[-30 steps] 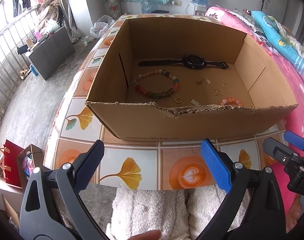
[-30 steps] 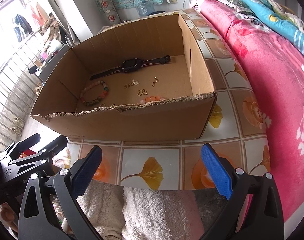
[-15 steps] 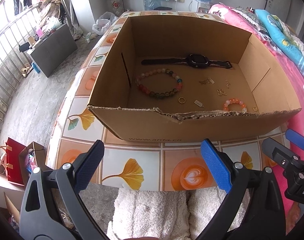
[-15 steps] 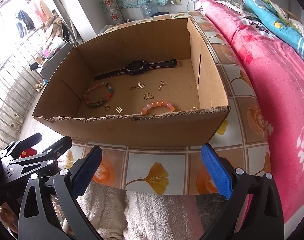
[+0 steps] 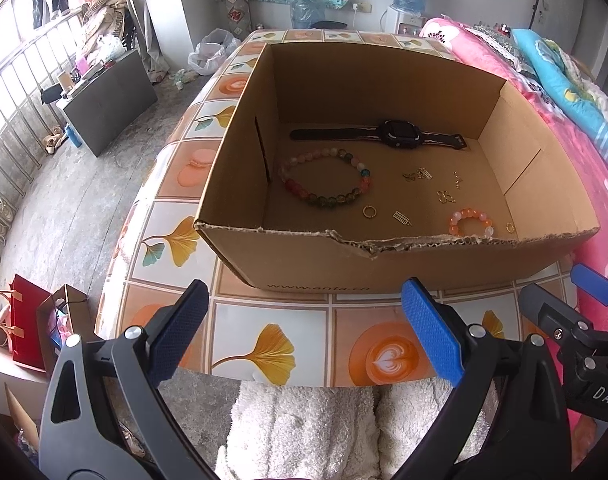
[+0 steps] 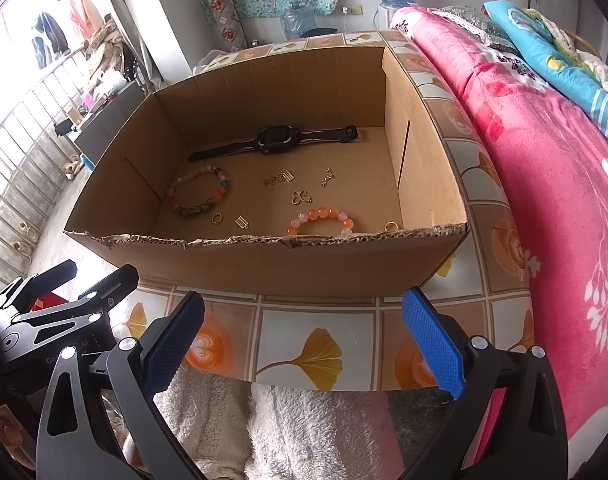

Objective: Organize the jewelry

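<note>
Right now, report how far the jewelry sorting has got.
Barely begun. Done: nothing looks grouped; watch, multicolored bracelet, orange bracelet and gold charms lie loose in the cardboard box. In hand: nothing; left hand-held gripper and right hand-held gripper are open, outside. Left: everything.

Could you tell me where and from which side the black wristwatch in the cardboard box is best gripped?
Grip the black wristwatch across its thick case, coming straight down from above with either claw. It lies flat on the floor of the cardboard box, close along the far wall, strap stretched out sideways. The thin strap would probably slip, and the walls block any sideways approach. Set the fingers across the narrow width.
</note>
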Action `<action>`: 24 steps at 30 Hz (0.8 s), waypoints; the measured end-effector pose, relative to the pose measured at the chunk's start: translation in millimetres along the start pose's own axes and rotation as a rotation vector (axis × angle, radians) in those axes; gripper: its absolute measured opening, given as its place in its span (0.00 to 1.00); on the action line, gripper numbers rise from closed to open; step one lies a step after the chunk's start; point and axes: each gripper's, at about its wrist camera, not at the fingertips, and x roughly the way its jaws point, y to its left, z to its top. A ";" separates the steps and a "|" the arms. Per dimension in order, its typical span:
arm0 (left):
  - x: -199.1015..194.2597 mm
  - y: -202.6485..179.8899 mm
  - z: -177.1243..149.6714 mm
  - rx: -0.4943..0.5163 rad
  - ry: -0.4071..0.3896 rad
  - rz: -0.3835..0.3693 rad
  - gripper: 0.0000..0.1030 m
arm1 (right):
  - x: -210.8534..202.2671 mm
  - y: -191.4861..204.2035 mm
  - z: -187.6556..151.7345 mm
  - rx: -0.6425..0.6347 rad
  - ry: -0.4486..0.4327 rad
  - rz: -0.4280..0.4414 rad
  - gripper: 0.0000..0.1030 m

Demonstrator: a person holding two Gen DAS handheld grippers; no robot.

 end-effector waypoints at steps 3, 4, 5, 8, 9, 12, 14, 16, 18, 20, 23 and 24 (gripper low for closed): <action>-1.1 0.2 -0.1 0.001 -0.003 -0.003 0.91 | 0.3 0.0 0.8 0.002 0.000 -0.002 0.94; -1.5 0.3 0.0 0.001 -0.004 -0.004 0.91 | 0.3 0.1 0.8 0.002 0.001 -0.003 0.94; -1.9 0.3 0.0 0.002 -0.006 -0.005 0.91 | 0.5 0.2 1.1 0.001 0.000 -0.003 0.94; -2.4 0.6 -0.3 0.000 -0.007 -0.005 0.91 | 0.6 1.4 1.4 -0.001 -0.001 -0.006 0.94; -2.4 0.8 -0.3 -0.001 -0.007 -0.005 0.91 | 0.7 1.9 1.6 -0.001 0.000 -0.006 0.94; -2.6 1.0 -0.2 0.000 -0.007 -0.005 0.91 | 1.1 3.4 2.8 -0.003 0.001 -0.007 0.94; -2.5 1.3 -0.2 0.002 -0.007 -0.002 0.91 | 1.5 4.5 3.7 -0.004 0.001 -0.008 0.94; -2.7 1.5 0.1 0.006 -0.007 0.001 0.91 | 1.8 5.5 4.2 -0.009 0.001 -0.009 0.94; -2.9 2.7 0.9 0.006 -0.005 -0.004 0.91 | 2.6 5.7 4.6 -0.009 0.003 -0.011 0.94; -3.2 2.7 1.8 0.009 -0.007 -0.001 0.91 | 2.8 6.2 5.2 -0.008 0.004 -0.009 0.94; -4.2 4.1 3.2 0.009 -0.010 -0.003 0.91 | 2.7 7.0 6.1 -0.011 0.004 -0.011 0.94; -4.5 4.9 3.5 0.007 -0.011 -0.006 0.91 | 2.8 7.1 6.2 -0.010 0.005 -0.011 0.94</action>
